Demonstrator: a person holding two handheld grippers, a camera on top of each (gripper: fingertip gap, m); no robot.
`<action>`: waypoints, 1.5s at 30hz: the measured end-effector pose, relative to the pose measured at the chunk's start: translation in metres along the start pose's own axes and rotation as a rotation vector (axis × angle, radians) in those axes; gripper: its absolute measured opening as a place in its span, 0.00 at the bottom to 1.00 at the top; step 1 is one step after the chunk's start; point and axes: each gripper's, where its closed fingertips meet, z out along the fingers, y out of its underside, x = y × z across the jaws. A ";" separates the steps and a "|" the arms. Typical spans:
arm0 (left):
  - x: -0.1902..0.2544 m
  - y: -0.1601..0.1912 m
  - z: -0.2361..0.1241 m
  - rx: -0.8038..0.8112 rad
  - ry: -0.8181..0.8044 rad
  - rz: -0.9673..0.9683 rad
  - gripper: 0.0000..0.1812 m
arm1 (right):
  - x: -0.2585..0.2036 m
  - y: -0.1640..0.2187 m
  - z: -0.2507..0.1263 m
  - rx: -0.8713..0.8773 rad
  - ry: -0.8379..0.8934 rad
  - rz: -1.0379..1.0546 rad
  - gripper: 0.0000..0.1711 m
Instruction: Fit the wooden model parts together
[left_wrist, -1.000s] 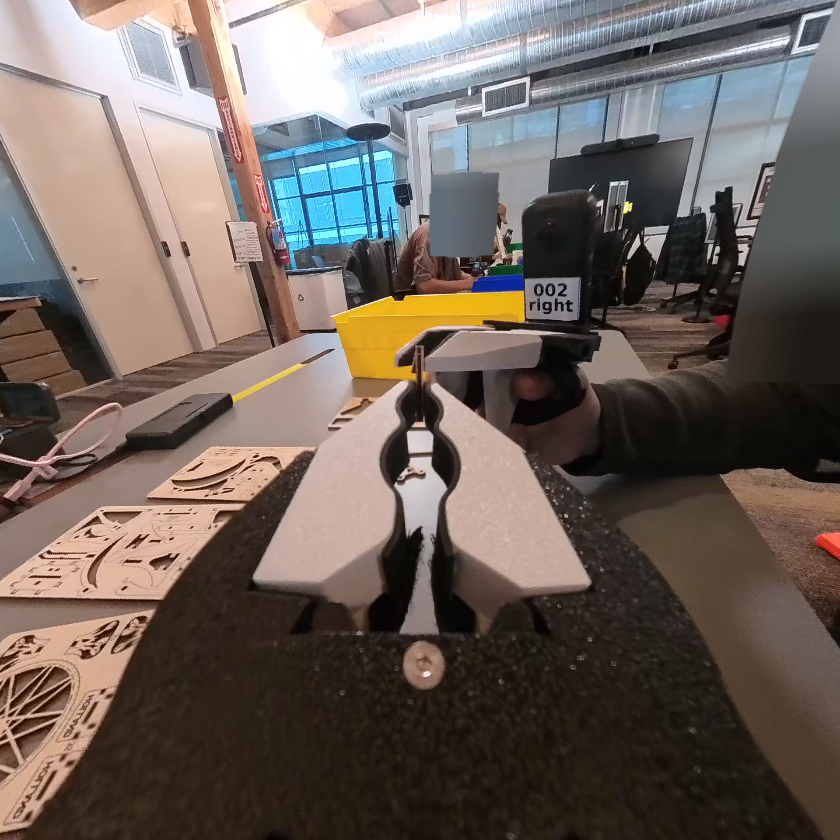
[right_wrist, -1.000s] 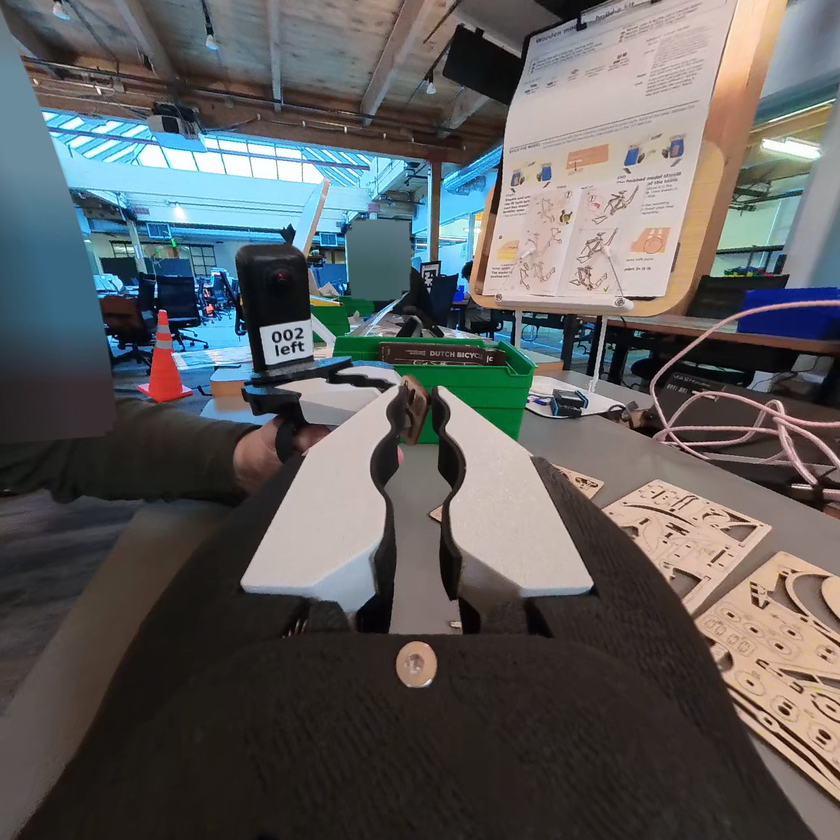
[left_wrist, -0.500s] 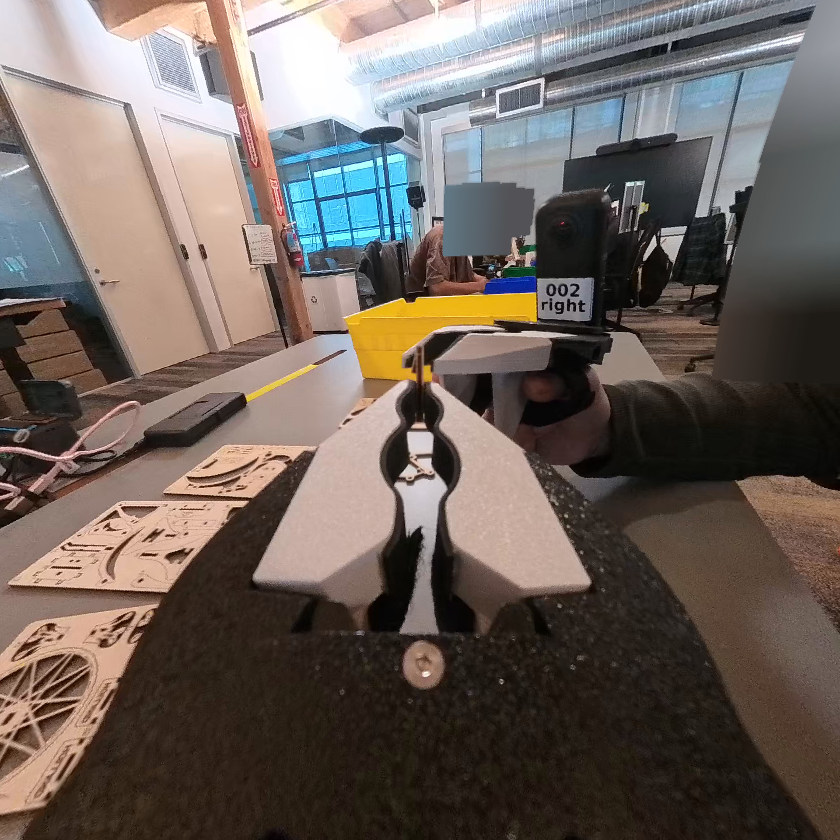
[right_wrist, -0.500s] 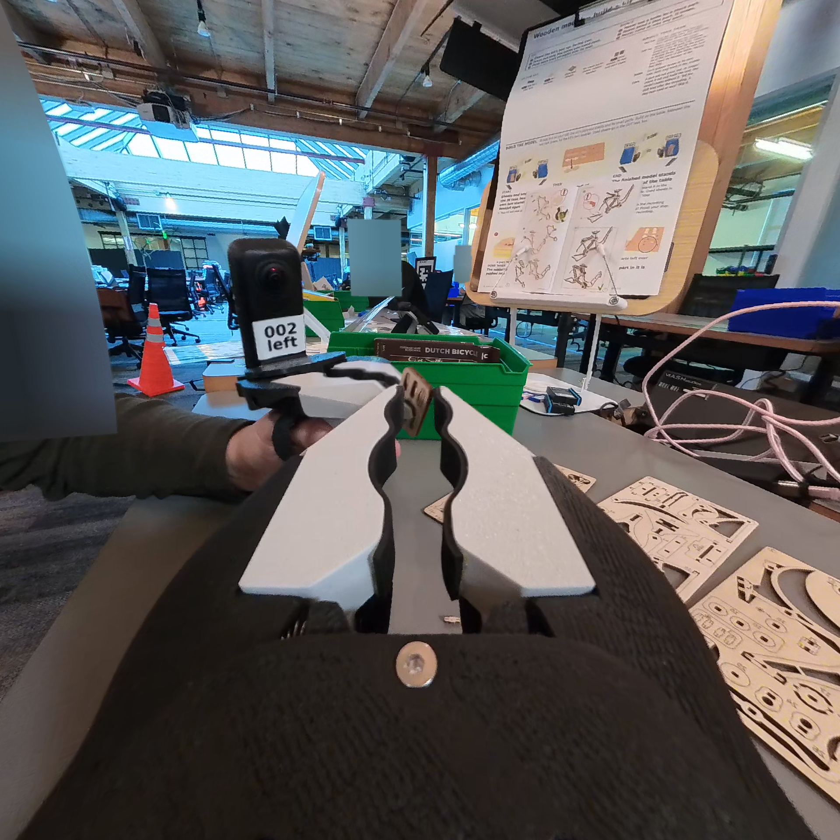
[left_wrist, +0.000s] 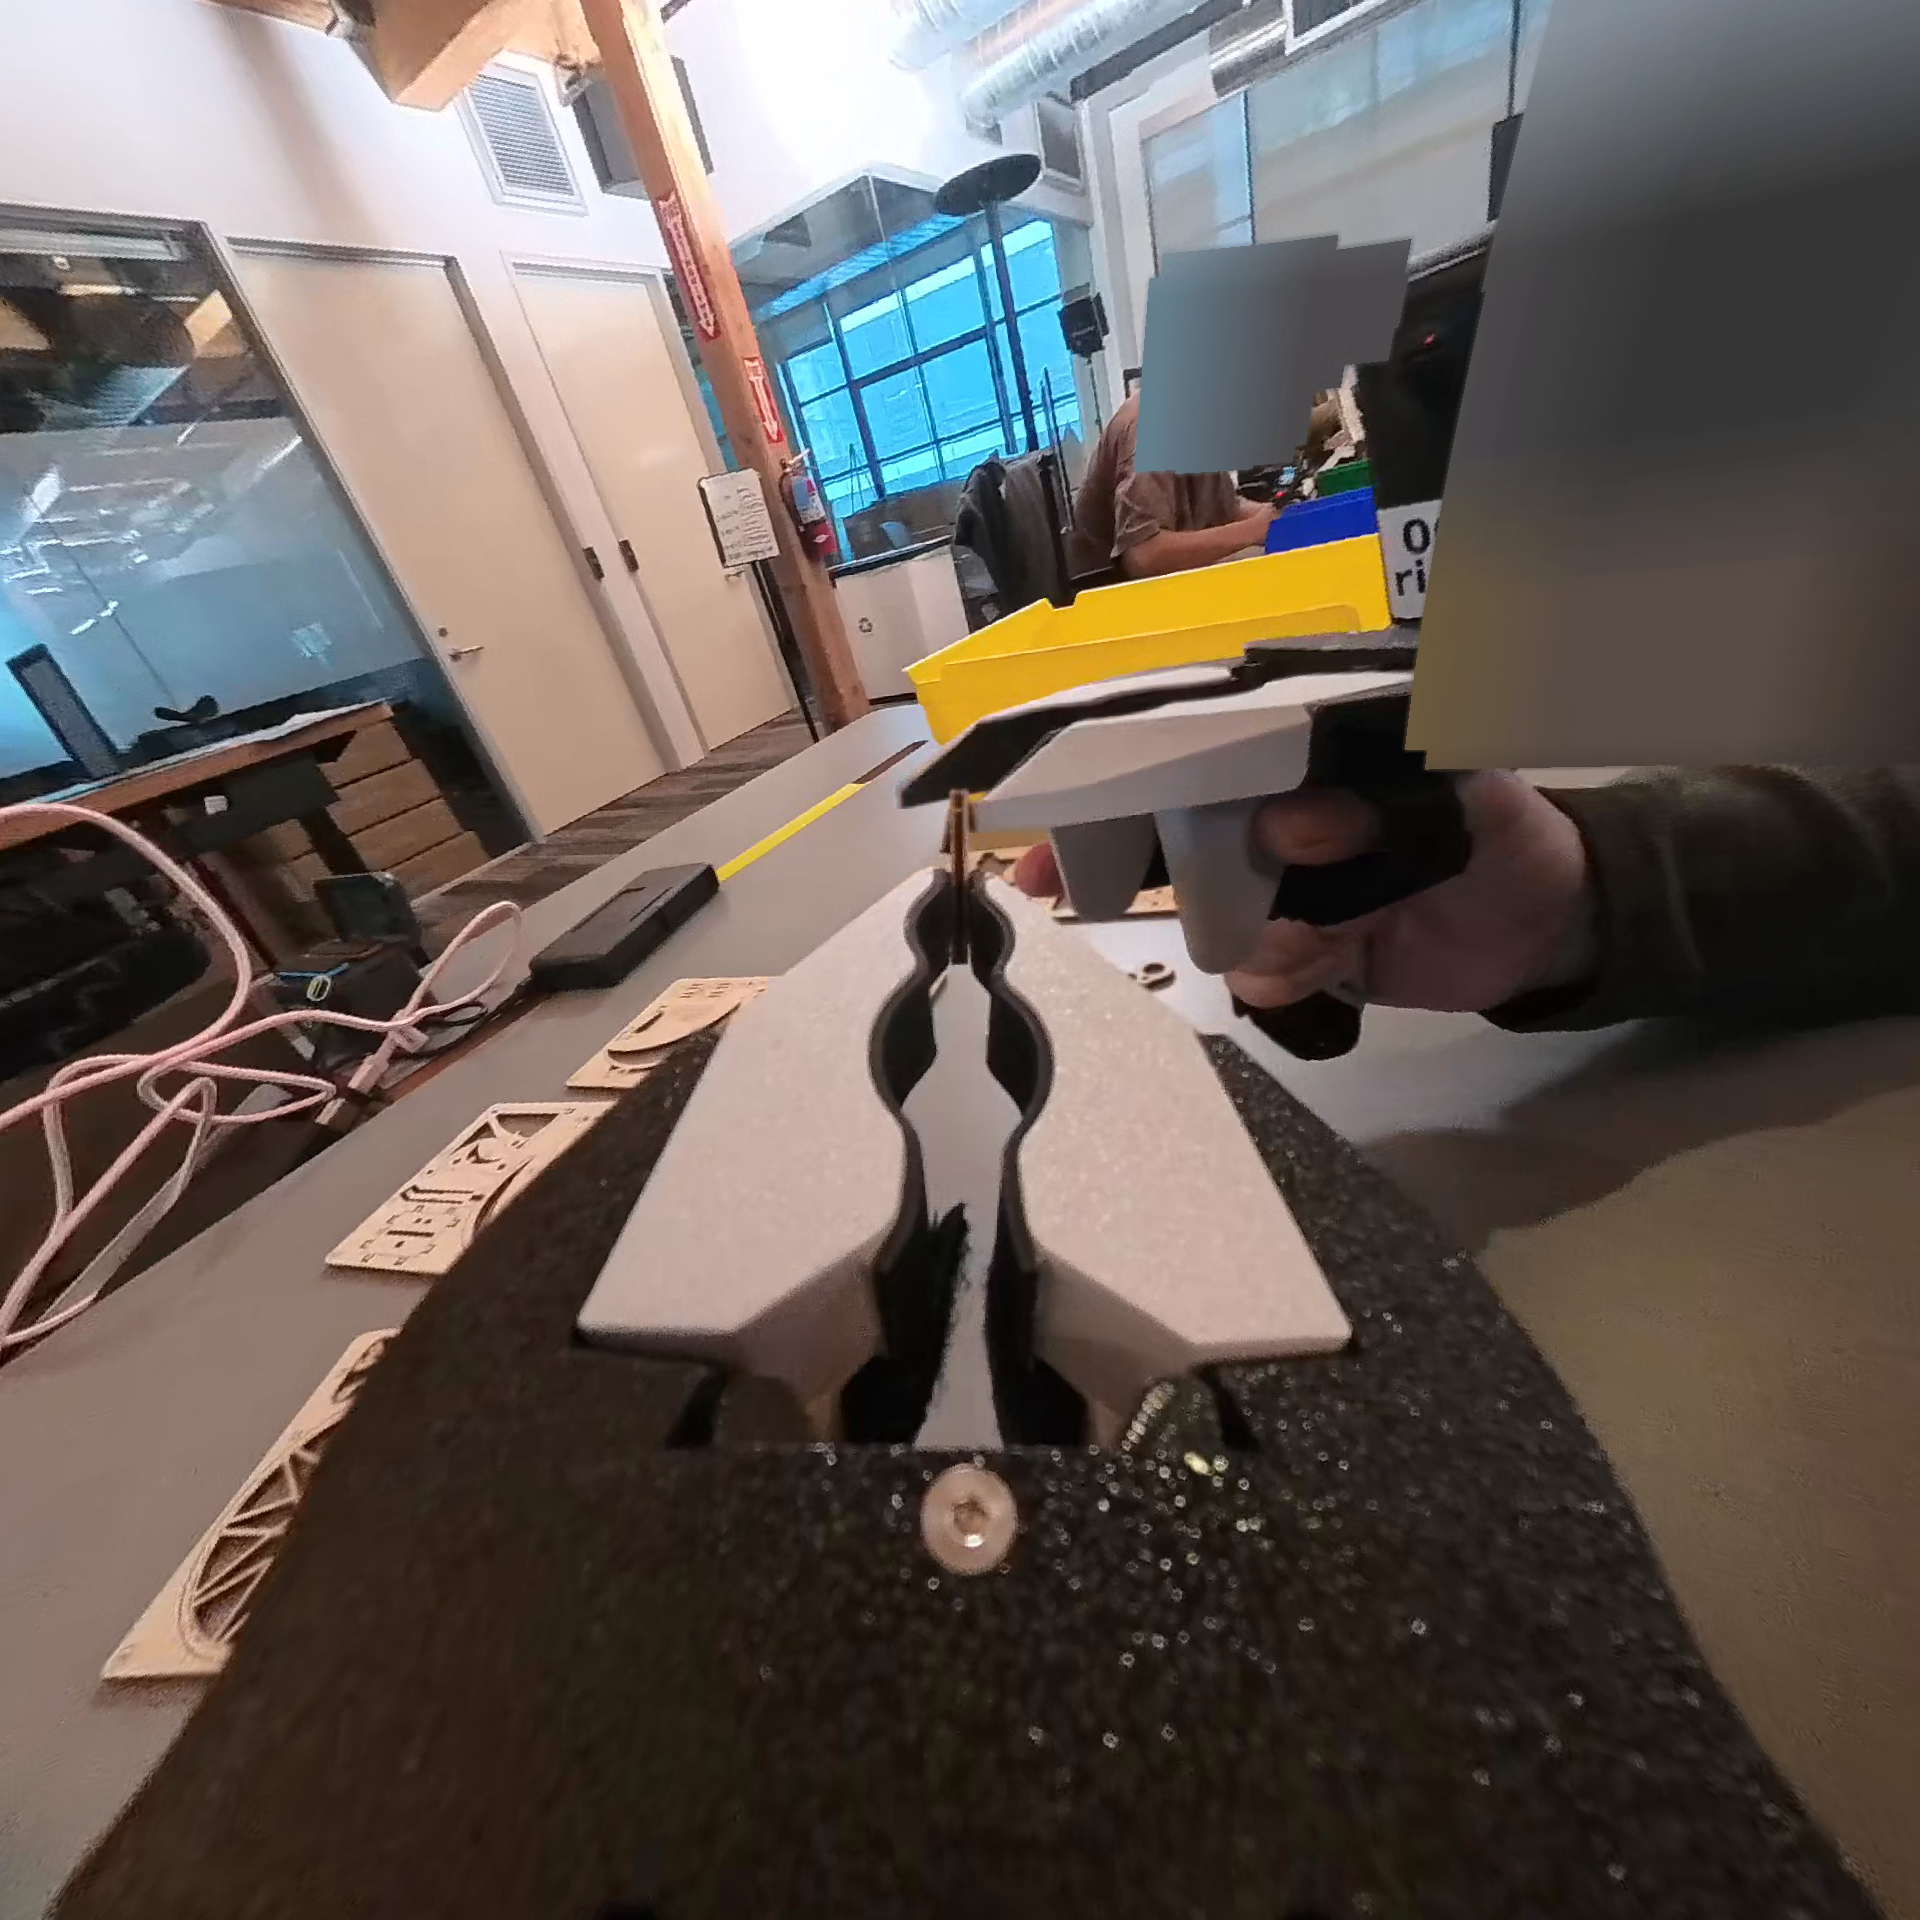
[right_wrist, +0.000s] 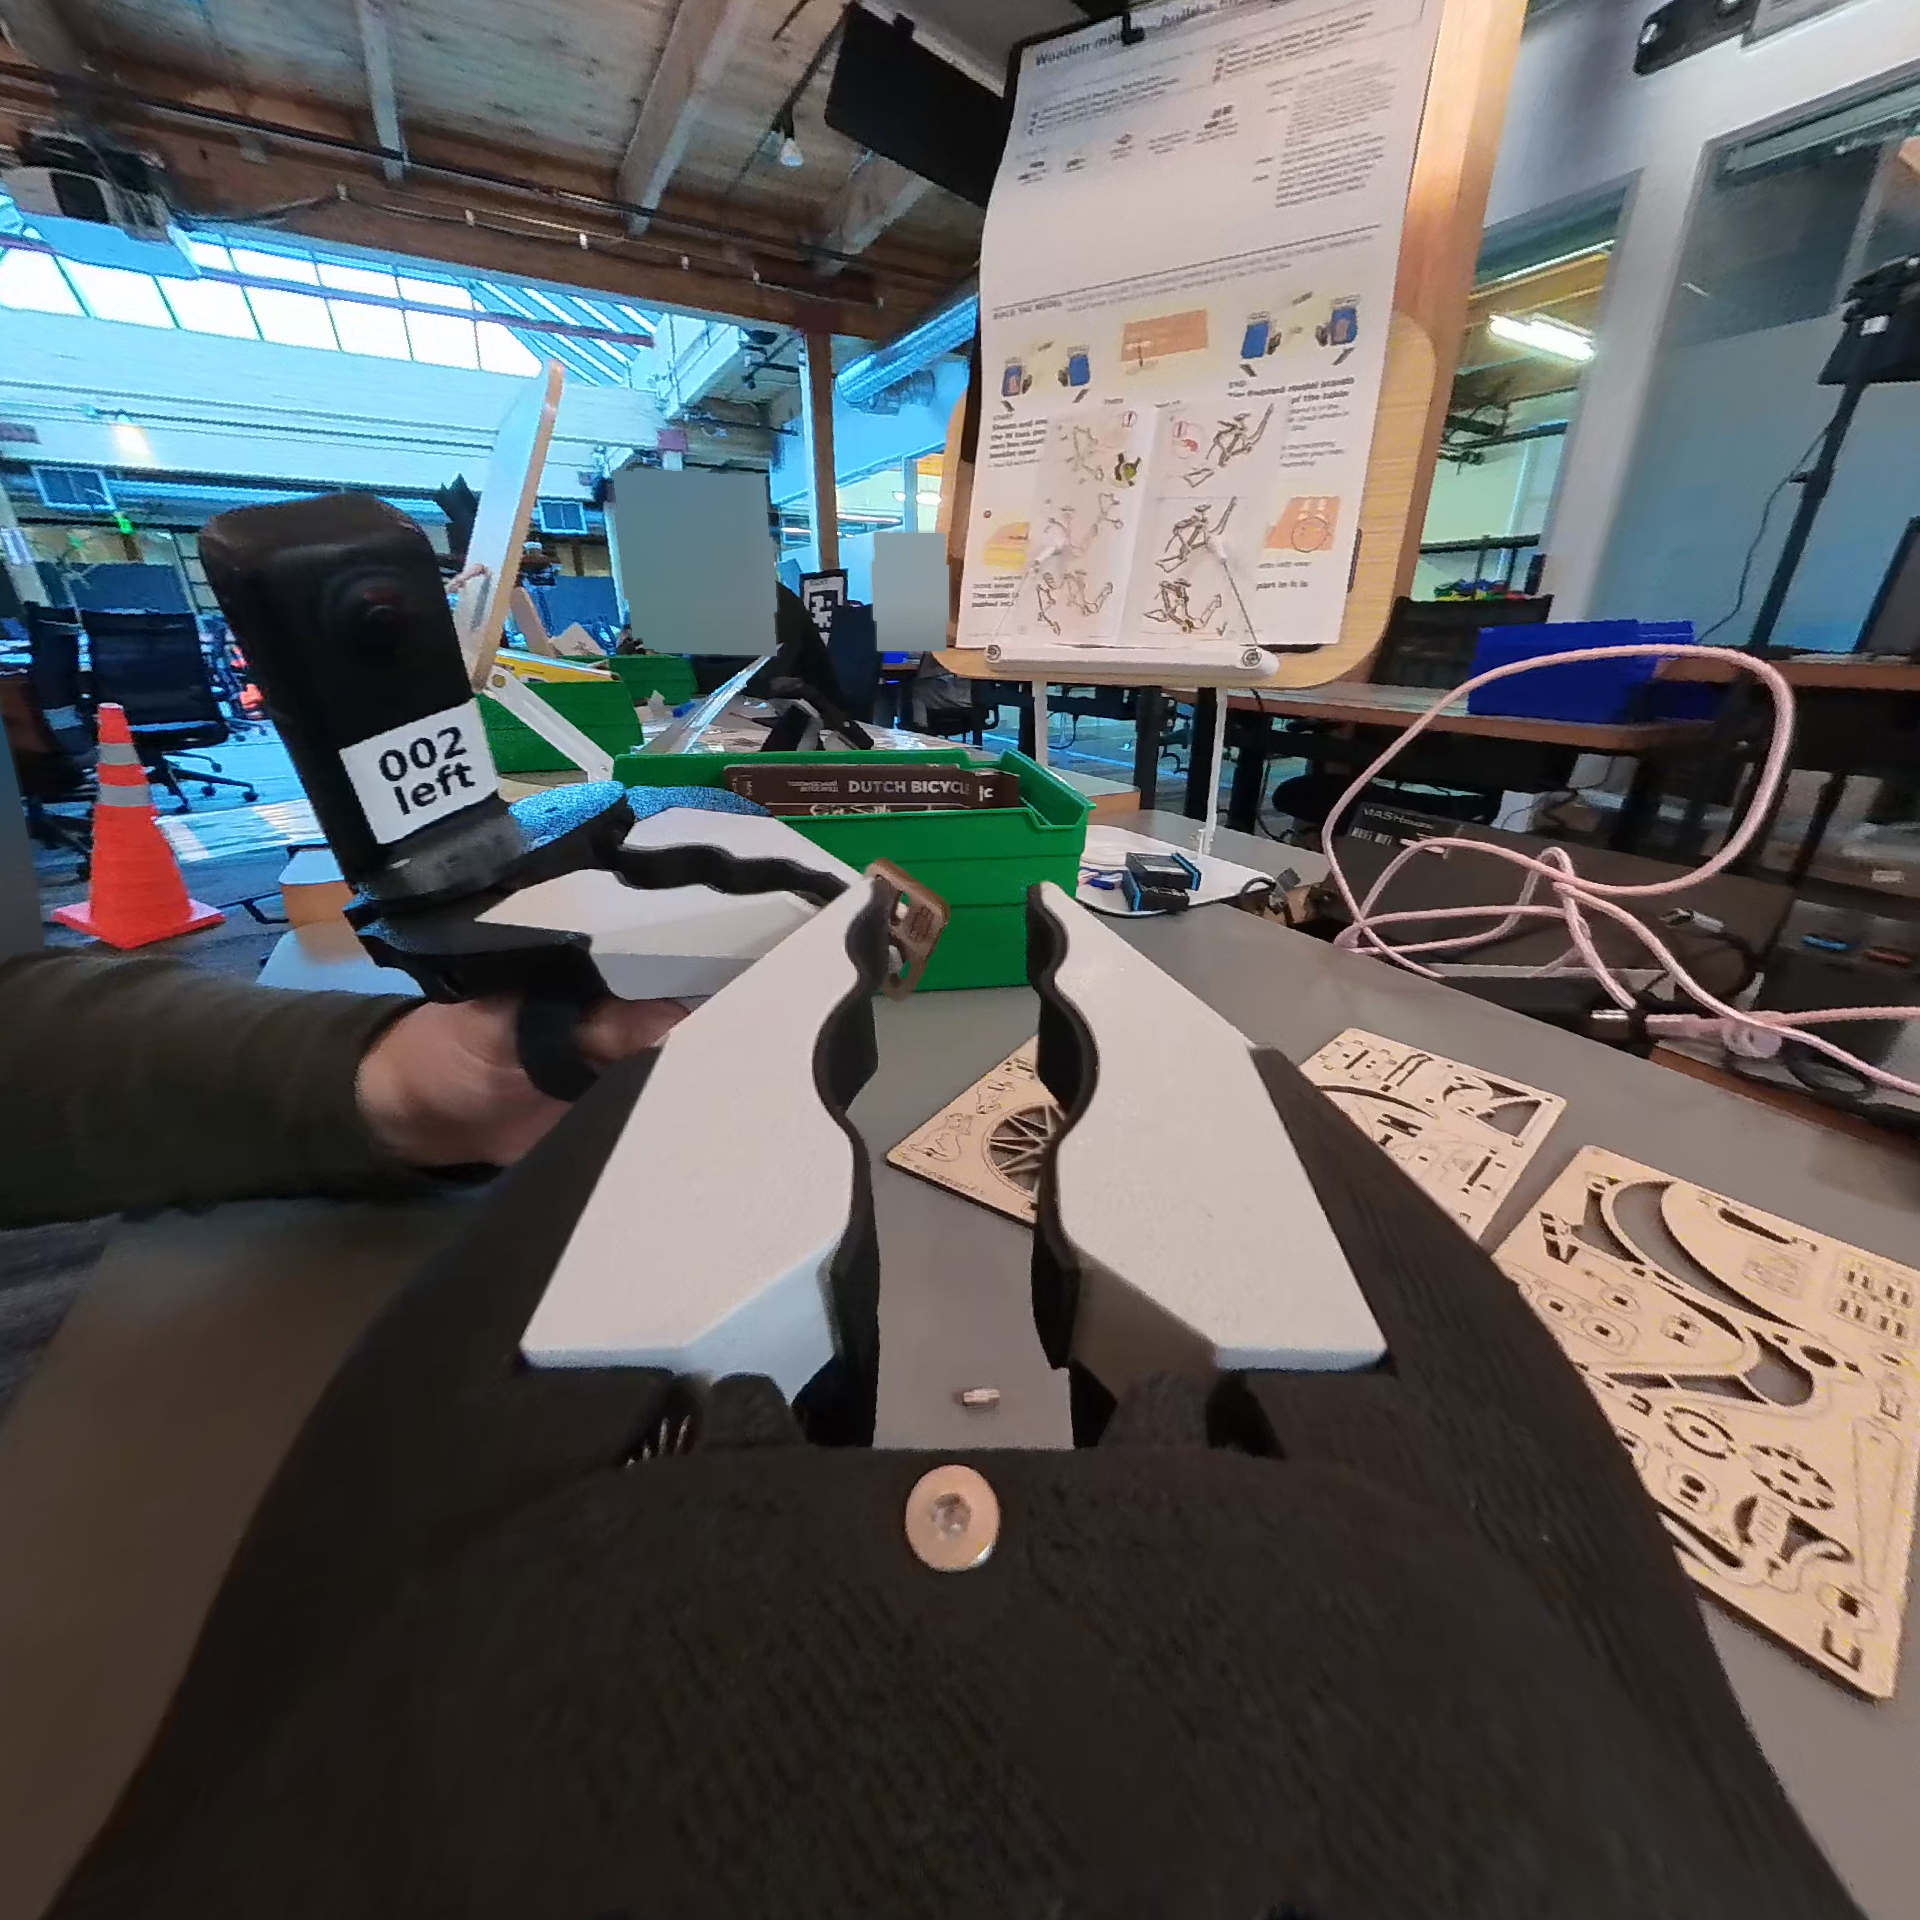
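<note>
Left wrist view shows your left gripper (left_wrist: 957, 914) pinching a thin wooden piece (left_wrist: 957, 883) edge-on at its fingertips, held above the grey table (left_wrist: 1558, 1247). Your right gripper (right_wrist: 951, 925) has its fingers spread apart, the piece (right_wrist: 914, 925) just beside the left finger (right_wrist: 727, 1143). Cut wooden sheets (right_wrist: 1714, 1382) lie flat on the table to the right.

free: bare grey table (right_wrist: 1195, 966) btwn green bin (right_wrist: 935, 862) & wooden sheets (right_wrist: 1434, 1112) | blocked R: sheets, pink cable (right_wrist: 1558, 873) | blocked L: other gripper (right_wrist: 727, 914) close ahead | far: yellow bin (left_wrist: 1143, 634)
</note>
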 end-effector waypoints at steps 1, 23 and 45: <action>0.000 0.001 0.000 -0.005 -0.004 -0.005 0.00 | 0.001 0.001 0.000 -0.003 0.010 0.002 0.15; 0.004 -0.001 0.000 -0.058 -0.102 0.362 0.02 | -0.007 0.000 0.000 0.014 -0.062 0.158 0.10; 0.002 0.010 0.002 -0.172 -0.169 0.641 0.03 | -0.006 0.012 0.000 -0.088 0.026 0.092 0.06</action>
